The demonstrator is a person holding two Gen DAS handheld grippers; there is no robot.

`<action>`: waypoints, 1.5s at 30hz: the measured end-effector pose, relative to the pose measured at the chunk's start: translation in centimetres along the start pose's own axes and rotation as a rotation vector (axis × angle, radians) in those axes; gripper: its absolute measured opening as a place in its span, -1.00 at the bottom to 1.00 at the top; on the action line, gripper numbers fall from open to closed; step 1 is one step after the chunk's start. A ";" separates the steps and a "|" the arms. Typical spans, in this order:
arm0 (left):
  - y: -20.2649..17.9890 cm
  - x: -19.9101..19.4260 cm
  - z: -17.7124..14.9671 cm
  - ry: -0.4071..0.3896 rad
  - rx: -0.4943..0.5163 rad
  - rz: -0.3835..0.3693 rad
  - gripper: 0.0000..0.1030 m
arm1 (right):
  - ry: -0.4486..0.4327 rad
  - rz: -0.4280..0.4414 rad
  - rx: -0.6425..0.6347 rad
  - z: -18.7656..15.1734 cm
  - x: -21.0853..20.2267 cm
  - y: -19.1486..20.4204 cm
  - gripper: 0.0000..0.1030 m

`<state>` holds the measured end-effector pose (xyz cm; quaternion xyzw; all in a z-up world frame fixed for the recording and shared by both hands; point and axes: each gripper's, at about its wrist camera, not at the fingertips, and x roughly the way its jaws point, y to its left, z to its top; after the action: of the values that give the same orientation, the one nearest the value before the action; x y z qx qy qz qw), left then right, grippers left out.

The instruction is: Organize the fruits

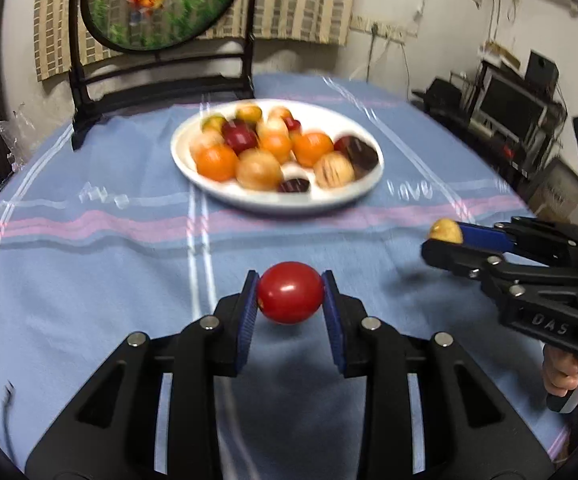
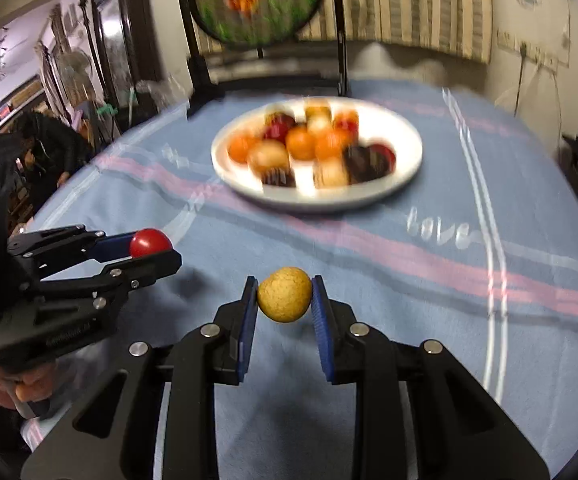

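You're in a lived-in home room — bench under a blue striped cloth (image 1: 89, 248), white plate of fruit (image 1: 193, 172), round goldfish screen (image 1: 161, 0), striped wall hanging (image 2: 417, 4) — TV and speaker (image 1: 517, 92) in the corner.

Yellow fruit (image 2: 284, 294) between right gripper (image 2: 284, 300) jaws

Both wrist cameras are hovering low over the near tablecloth (image 1: 89, 248), facing the far white plate (image 1: 193, 168); left view is catching the right gripper (image 1: 437, 240), right view the left gripper (image 2: 161, 250).
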<state>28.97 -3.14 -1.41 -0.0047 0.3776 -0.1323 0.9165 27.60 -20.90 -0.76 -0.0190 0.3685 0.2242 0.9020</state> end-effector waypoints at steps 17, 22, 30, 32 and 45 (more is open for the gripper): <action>4.3 11.8 14.3 0.003 -0.003 0.077 -0.38 | 0.060 -0.066 0.108 13.5 13.0 -8.0 -0.47; 5.1 13.5 14.0 0.031 -0.025 0.077 -0.38 | 0.103 -0.058 0.088 13.4 14.5 -8.5 -0.47; 4.8 10.0 13.6 -0.069 -0.011 0.146 0.73 | 0.079 -0.074 0.049 13.3 12.3 -7.4 0.33; 4.8 8.3 13.3 -0.077 -0.019 0.152 0.79 | 0.060 -0.066 0.058 12.9 10.7 -7.2 0.33; 2.1 -4.0 1.0 -0.157 -0.024 0.155 0.94 | -0.046 -0.099 -0.005 -0.1 -1.2 -2.3 0.42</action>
<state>27.48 -0.27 1.86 0.0032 0.3056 -0.0558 0.9505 27.76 -23.44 -0.37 -0.0341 0.3458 0.1807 0.9201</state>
